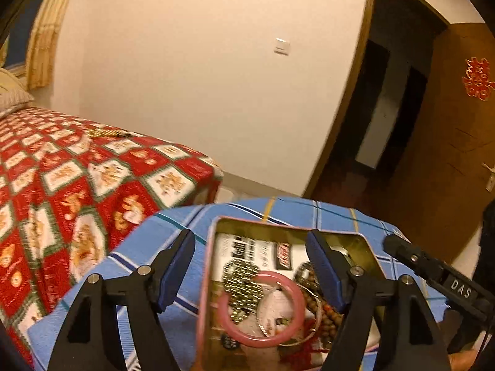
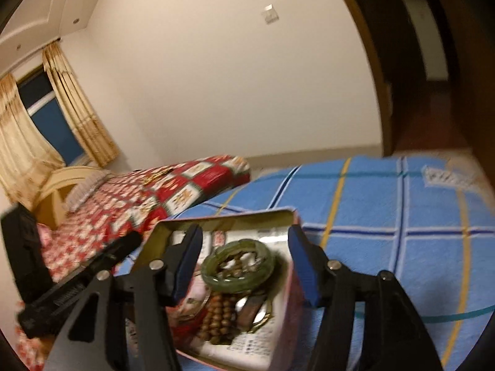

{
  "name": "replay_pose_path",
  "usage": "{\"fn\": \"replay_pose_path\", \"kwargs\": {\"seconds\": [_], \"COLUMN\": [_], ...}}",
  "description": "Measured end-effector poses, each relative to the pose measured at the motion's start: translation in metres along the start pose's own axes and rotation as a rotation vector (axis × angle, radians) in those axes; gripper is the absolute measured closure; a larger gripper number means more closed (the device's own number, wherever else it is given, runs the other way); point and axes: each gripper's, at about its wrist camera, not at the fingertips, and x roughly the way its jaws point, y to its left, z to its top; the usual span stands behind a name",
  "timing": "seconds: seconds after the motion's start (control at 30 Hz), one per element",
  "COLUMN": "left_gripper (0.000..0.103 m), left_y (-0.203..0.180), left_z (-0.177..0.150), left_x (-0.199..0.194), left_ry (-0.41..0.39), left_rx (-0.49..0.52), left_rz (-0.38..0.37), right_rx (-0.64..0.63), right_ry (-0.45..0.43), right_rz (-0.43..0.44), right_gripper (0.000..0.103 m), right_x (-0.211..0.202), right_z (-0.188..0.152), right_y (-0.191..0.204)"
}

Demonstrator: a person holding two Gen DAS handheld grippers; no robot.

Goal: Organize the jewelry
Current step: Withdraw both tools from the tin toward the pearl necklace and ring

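Note:
An open tin box point(image 1: 213, 247) with a pink rim stands on a blue plaid cloth point(image 1: 173, 222). It holds a pink bangle point(image 1: 269, 275), a gold bead bracelet point(image 1: 241, 281), wooden beads point(image 1: 328, 321) and a thin silver ring. My left gripper point(image 1: 250, 262) is open, straddling the tin's left wall and touching nothing. In the right wrist view the tin box point(image 2: 229, 218) shows a green bangle point(image 2: 213, 281), wooden beads point(image 2: 219, 312) and a watch point(image 2: 247, 309). My right gripper point(image 2: 246, 253) is open astride the tin's right wall, its pads pressing nothing.
A bed point(image 1: 77, 185) with a red patterned cover lies to the left, with some gold jewelry point(image 1: 102, 133) on its far part. A doorway and a wooden door point(image 1: 448, 154) are to the right. The plaid cloth point(image 2: 386, 216) stretches right of the tin.

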Motion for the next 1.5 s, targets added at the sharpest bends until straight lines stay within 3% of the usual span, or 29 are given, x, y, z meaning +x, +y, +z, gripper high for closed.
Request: {"fn": "replay_pose_path", "kwargs": {"seconds": [0.13, 0.2, 0.43, 0.7, 1.13, 1.5], "left_gripper": [0.029, 0.029, 0.029, 0.029, 0.029, 0.029], "left_y": [0.005, 0.005, 0.0, 0.016, 0.02, 0.016], "left_z": [-0.001, 0.0, -0.004, -0.027, -0.067, -0.089], "left_x": [0.0, 0.0, -0.019, -0.061, -0.118, -0.138], "left_ry": [-0.01, -0.013, -0.04, -0.018, 0.016, 0.052], "left_rx": [-0.007, 0.003, 0.064, -0.021, -0.052, -0.036], "left_rz": [0.037, 0.042, 0.074, 0.033, 0.049, 0.043], "right_rx": [-0.053, -0.056, -0.035, -0.072, -0.056, -0.093], "right_ry": [-0.051, -0.056, -0.06, -0.062, -0.045, -0.034], "right_rz": [-0.113, -0.123, -0.12, -0.111, -0.111, -0.094], "right_gripper": [0.04, 0.037, 0.036, 0.036, 0.035, 0.035], "right_x": [-0.007, -0.007, -0.006, -0.029, -0.077, -0.098], "right_z": [-0.001, -0.001, 0.001, -0.013, -0.049, -0.073], "right_y": [0.003, 0.002, -0.001, 0.01, 0.008, 0.017]}}
